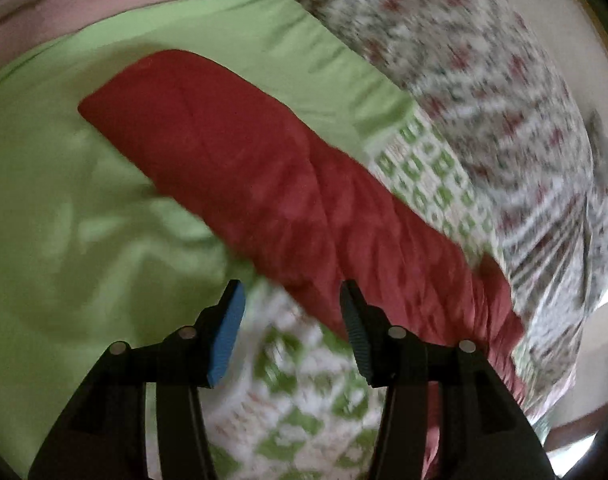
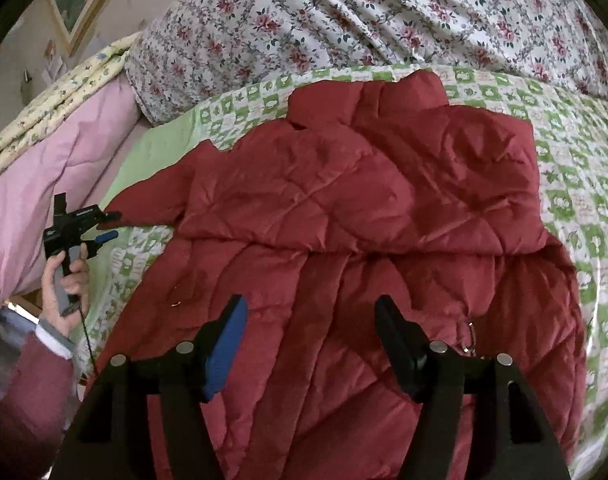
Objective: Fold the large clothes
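Red quilted cloth marked the landmark in both views: a padded jacket (image 2: 343, 216) spread over the green-checked bedspread (image 2: 575, 184), below the floral duvet (image 2: 343, 12). Left of the jacket lay pink bedding (image 2: 44, 184). Nearer the jacket, I saw my left hand (image 2: 66, 280) gripping the left gripper (image 2: 112, 225), its tips just beside the sleeve end; whether they touched it I could not tell. In the left wrist view that sleeve (image 1: 232, 160) ran slantwise across plain green sheet (image 1: 64, 200), and the left gripper (image 1: 292, 320) stood released, jaws parted with nothing between them. Over the jacket's lower body, the right gripper (image 2: 309, 340) likewise hung unclenched and empty. I judged the jacket soft, bulky and light, its smooth shell likely slippery, springing back after each fold. The sleeve cuff and the hem's stitched seams seemed the surest holds, since a thin pinch of shell alone might slide out.
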A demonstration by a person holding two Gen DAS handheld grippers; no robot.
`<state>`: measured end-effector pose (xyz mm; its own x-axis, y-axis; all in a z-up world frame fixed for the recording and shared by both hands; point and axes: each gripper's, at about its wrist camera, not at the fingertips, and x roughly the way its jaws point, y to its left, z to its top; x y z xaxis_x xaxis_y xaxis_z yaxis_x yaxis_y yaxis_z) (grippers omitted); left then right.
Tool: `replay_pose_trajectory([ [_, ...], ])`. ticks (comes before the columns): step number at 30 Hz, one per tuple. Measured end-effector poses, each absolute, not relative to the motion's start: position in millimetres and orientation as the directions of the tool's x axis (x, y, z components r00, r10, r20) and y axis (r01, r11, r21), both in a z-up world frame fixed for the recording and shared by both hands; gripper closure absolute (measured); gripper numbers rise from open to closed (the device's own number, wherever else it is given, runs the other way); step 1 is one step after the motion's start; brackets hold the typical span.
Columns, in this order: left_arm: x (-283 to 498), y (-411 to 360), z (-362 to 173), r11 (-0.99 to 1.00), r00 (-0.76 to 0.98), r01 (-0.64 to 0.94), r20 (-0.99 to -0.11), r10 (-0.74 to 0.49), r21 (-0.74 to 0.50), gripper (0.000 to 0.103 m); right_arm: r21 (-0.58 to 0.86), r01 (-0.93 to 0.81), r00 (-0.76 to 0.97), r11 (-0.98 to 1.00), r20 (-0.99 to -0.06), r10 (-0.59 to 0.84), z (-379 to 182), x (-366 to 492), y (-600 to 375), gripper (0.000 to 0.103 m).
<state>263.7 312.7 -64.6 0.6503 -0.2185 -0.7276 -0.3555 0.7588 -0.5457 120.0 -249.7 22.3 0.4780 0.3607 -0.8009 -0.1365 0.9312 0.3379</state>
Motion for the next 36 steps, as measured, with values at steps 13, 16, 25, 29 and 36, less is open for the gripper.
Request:
replay_pose_trajectory([
  [13, 286, 375, -84, 0.646, 0.690, -0.468, -0.706, -0.159, -0.603, 0.086, 0.307, -0.110, 0.455, 0.945, -0.830, 0.323, 19, 101, -271, 0.035],
  [16, 281, 367, -66, 0.671, 0.722, -0.423, -0.674, -0.155, -0.608, 0.094, 0.307, -0.100, 0.462, 0.946, -0.828, 0.318, 20, 99, -276, 0.035],
  [25, 262, 296, 9, 0.811, 0.791, -0.200, -0.579, -0.197, -0.550, 0.096, 0.319, -0.108, 0.473, 0.942, -0.816, 0.331, 24, 98, -276, 0.035],
  [29, 254, 241, 37, 0.860, 0.804, -0.053, -0.533, -0.264, -0.507, 0.096, 0.323, -0.104, 0.478, 0.941, -0.813, 0.332, 25, 96, -276, 0.035],
  [36, 247, 148, 50, 0.886, 0.751, 0.139, -0.536, -0.386, -0.443, 0.096, 0.329, -0.084, 0.488, 0.941, -0.809, 0.327, 27, 93, -285, 0.035],
])
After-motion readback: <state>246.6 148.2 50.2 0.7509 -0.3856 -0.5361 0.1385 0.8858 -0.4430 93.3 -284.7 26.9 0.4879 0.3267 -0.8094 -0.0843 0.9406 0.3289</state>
